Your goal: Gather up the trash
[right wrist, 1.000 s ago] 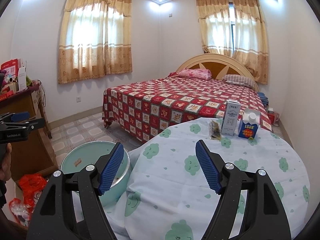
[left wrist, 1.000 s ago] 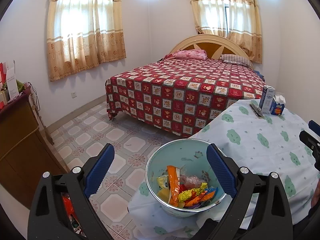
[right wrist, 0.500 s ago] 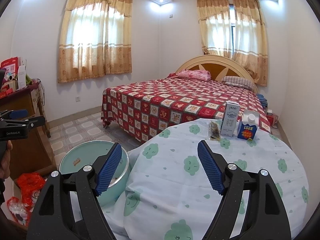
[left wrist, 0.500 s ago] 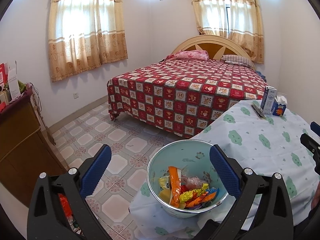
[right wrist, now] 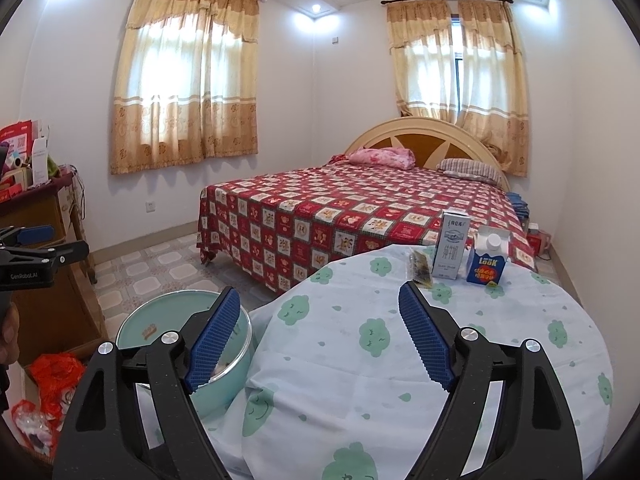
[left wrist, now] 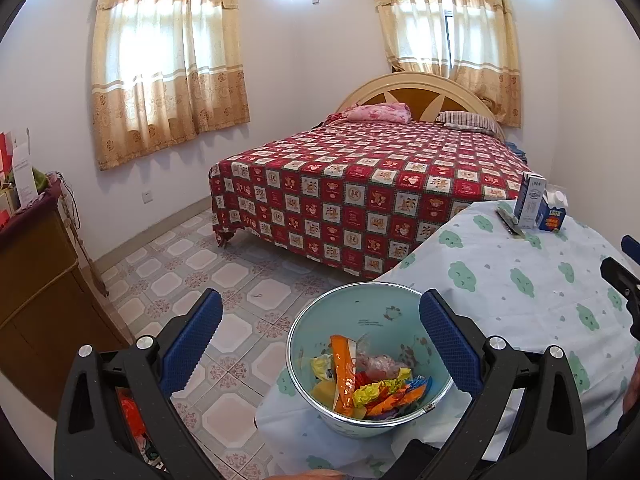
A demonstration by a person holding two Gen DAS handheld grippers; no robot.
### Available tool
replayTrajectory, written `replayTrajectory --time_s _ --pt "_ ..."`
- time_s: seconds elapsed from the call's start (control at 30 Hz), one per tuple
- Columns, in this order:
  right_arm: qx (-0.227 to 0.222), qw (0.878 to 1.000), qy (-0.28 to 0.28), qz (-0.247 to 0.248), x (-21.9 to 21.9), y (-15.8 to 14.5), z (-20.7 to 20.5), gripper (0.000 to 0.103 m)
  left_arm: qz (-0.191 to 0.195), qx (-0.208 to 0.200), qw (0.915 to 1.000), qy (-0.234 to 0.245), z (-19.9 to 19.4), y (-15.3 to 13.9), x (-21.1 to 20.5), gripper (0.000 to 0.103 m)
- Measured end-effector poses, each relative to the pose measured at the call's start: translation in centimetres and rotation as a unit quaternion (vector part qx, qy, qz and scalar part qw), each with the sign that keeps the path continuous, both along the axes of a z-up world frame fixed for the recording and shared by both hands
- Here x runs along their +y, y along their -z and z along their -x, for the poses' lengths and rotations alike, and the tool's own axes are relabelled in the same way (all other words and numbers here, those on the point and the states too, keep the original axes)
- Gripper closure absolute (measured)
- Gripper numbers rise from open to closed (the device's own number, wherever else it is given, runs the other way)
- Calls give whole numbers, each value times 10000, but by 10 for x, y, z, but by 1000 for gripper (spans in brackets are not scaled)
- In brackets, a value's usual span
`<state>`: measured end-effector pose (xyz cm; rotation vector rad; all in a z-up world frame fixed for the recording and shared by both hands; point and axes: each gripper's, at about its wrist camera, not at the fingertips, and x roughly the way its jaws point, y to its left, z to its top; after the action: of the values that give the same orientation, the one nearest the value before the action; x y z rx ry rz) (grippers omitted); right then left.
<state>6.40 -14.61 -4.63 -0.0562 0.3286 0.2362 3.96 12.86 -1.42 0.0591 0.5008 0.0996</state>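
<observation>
Left wrist view: the left gripper (left wrist: 320,334) hovers above the pale blue trash bin (left wrist: 362,420), its blue fingers (left wrist: 191,338) spread wide with nothing pinched. They stand wider apart than a second ago, and the bin sits between them as before. Crumpled wrappers (left wrist: 374,388) lie in the bin's bottom. The bin stands at the bench's (left wrist: 520,280) 8 o'clock edge. In the right wrist view the right gripper (right wrist: 320,336) hangs over the cloud-print cloth, fingers (right wrist: 426,346) apart and empty; its jaws have just been opening. At 1 o'clock stand a white carton (right wrist: 450,250), a blue carton (right wrist: 486,264) and a flat dark packet (right wrist: 420,268), unmoved.
</observation>
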Motion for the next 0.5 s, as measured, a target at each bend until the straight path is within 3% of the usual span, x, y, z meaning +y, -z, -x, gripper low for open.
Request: replayTrajectory --time_s 0.5 --pt "231 9995 204 -97 -15 5 -12 18 -82 145 9999 -9 -4 6 -3 6"
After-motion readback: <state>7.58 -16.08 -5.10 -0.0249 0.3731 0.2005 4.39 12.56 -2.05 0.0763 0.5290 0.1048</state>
